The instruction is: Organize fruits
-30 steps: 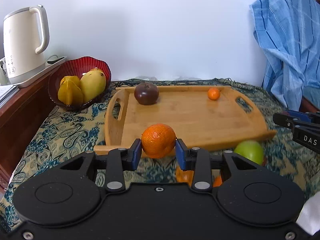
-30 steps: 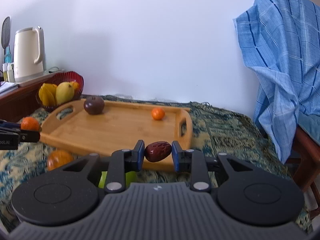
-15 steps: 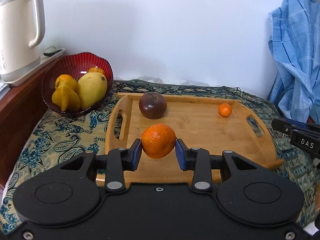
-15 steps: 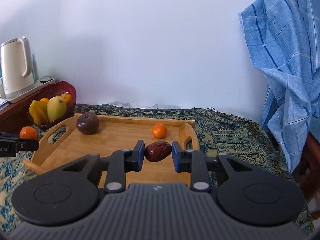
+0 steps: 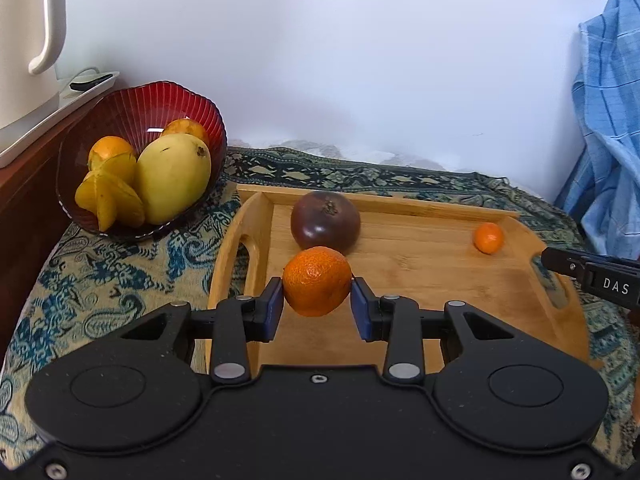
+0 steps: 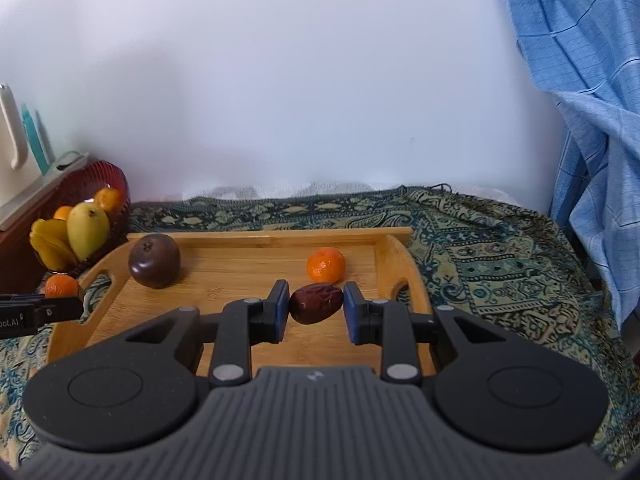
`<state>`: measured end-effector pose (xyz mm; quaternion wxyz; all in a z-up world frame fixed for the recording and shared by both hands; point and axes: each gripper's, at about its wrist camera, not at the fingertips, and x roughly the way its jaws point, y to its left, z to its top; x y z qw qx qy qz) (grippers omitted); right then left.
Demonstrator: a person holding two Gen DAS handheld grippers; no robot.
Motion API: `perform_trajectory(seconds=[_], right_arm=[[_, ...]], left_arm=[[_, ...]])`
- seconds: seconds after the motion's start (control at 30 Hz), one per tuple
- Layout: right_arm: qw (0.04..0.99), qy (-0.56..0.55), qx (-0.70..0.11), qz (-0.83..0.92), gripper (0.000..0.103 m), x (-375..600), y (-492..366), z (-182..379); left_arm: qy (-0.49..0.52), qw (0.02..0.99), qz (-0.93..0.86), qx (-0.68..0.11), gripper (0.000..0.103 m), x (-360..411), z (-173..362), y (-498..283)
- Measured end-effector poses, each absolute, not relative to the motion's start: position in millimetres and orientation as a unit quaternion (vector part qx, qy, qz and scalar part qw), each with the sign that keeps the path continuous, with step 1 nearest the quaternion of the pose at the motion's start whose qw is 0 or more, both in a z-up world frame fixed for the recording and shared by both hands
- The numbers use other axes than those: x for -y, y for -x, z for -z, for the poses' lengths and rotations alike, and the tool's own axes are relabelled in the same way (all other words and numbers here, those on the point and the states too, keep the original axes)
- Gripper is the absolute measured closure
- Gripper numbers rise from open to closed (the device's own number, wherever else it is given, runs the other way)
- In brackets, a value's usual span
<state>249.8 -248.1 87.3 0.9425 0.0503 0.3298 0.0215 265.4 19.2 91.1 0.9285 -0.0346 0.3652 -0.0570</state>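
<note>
We grip an orange tight in our left claw, above the near left part of the wooden tray. Our right claw is clamped on a brown date over the tray's right half. On the tray sit a dark purple fruit and a small tangerine. A red bowl of yellow fruit stands to the tray's left.
</note>
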Motion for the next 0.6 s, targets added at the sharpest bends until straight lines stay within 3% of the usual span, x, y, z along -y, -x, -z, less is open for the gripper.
perform_trajectory(seconds=[0.6], right_arm=[[0.917,-0.07,-0.391,-0.018,0.069,251,-310,-48]], left_arm=[[0.034,0.913,0.047,-0.403,0.068,-13,-57,-331]])
